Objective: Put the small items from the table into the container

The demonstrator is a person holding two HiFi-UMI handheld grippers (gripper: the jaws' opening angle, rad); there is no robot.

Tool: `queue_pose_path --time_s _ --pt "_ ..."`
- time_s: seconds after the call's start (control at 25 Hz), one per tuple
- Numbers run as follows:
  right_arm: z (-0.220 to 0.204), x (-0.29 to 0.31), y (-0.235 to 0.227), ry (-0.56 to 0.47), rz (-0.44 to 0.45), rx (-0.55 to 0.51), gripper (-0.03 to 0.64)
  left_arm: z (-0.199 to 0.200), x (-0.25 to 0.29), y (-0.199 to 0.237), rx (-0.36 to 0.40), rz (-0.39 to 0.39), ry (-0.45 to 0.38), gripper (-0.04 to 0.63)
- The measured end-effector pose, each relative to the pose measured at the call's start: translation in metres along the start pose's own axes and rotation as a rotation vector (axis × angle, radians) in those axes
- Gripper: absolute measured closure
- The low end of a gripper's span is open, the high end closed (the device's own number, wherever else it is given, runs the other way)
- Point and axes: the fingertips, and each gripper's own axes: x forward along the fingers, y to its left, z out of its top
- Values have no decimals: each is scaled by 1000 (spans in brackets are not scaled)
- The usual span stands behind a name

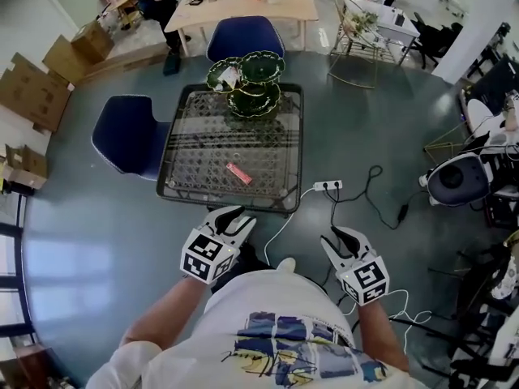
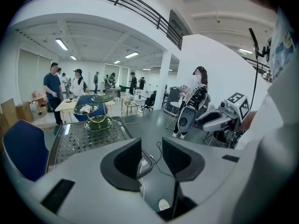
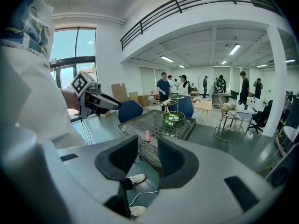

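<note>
A small pink packet (image 1: 239, 173) lies on the low glass-topped table (image 1: 166, 181), near its front edge. At the table's far end stands a green tiered dish stand (image 1: 247, 83) with a few small things in its dishes. My left gripper (image 1: 237, 215) hovers just short of the table's front edge, jaws apart with nothing between them. My right gripper (image 1: 340, 235) is over the floor to the right, also open and empty. The right gripper view shows the packet (image 3: 147, 136) and the stand (image 3: 173, 118) ahead. In the left gripper view the stand (image 2: 97, 122) is off to the left of the jaws (image 2: 152, 146).
Two blue chairs (image 1: 130, 132) (image 1: 245, 37) stand at the table's left and far sides. A white power strip (image 1: 328, 185) and cables lie on the floor at the right. Cardboard boxes (image 1: 36, 87) are at the left, equipment (image 1: 458, 177) at the right, a wooden table (image 1: 243, 6) and people beyond.
</note>
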Motion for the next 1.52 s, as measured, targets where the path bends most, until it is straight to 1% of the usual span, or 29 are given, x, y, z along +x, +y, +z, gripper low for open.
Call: queue_pose_path --time_s 0.12,0.24,0.36,0.6,0.72,0.8,1.04,1.2,1.4,1.52 --pt "2 -4 -5 0 -21 -4 482 1 8 9 26 9 1 446" --pt "-3 -6 -5 16 -34 14 482 -13 13 28 33 35 35 445" --pt "-6 -8 -8 33 -61 30 482 -37 27 55 25 50 100 443" --pt "-1 0 -18 55 -142 78 482 -88 69 122 49 55 258 417" --pt "4 7 -20 71 -186 105 482 -118 94 148 34 34 355 344" --pt "9 15 -21 82 -209 119 482 -132 112 163 26 29 390 290" --pt "16 35 -16 142 -259 157 482 -159 171 208 29 68 421 210" --pt "16 39 -10 183 -288 188 482 -170 197 225 32 100 441 117" --pt "15 39 -4 204 -328 215 482 -188 219 234 91 98 486 51" --pt "12 37 -4 213 -351 232 482 -204 231 240 100 99 538 51"
